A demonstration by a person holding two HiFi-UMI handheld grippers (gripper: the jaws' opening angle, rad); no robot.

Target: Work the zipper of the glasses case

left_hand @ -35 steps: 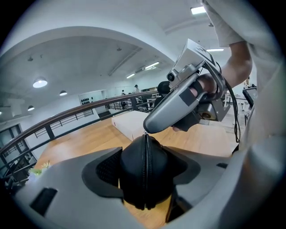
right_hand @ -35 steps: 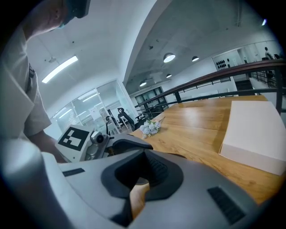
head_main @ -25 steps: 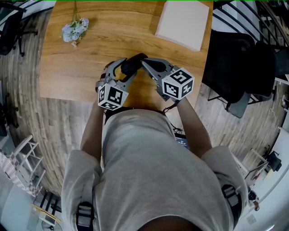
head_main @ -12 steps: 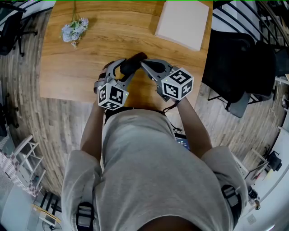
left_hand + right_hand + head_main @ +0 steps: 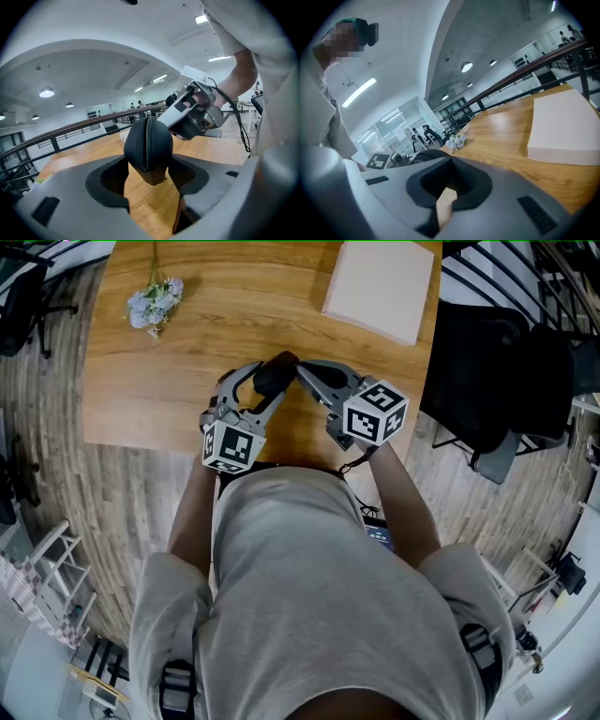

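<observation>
Glasses case [image 5: 148, 151] seam [image 5: 146, 140]: left gripper view only | left gripper [image 5: 150, 174] just clamped case | right gripper [image 5: 447, 185] pressed together

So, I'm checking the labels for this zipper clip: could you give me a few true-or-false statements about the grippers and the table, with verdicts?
1. The left gripper holds the black glasses case. True. Its jaws have just been closing, with the case between them.
2. The right gripper has its jaws wide apart. False: they are together.
3. The flowers lie against the pale box. False: the flowers lie at the far left of the table and the box at its far right, well apart.
4. In the left gripper view, a seam runs down the end of the case. True.
</observation>
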